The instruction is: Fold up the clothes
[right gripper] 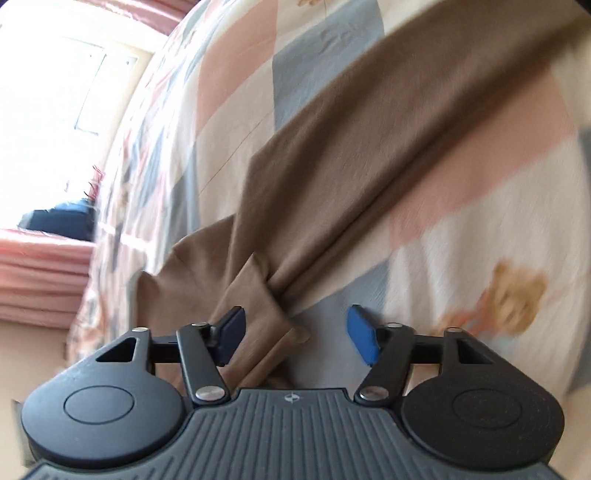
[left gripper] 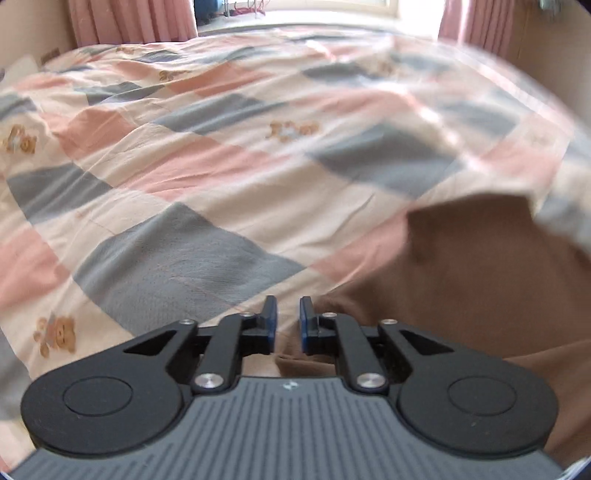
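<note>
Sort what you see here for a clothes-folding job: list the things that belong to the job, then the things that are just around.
Part of the job:
- brown garment
- left claw, jaws nearly closed
- right claw, jaws wide apart

Just around:
- checked bedcover with bear prints
- pink curtains
- window

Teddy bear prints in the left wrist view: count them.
3 clear: teddy bear print at the far left, one mid-quilt, one near left. Fainter, blurred ones lie further back; the brown garment may hide others.
</note>
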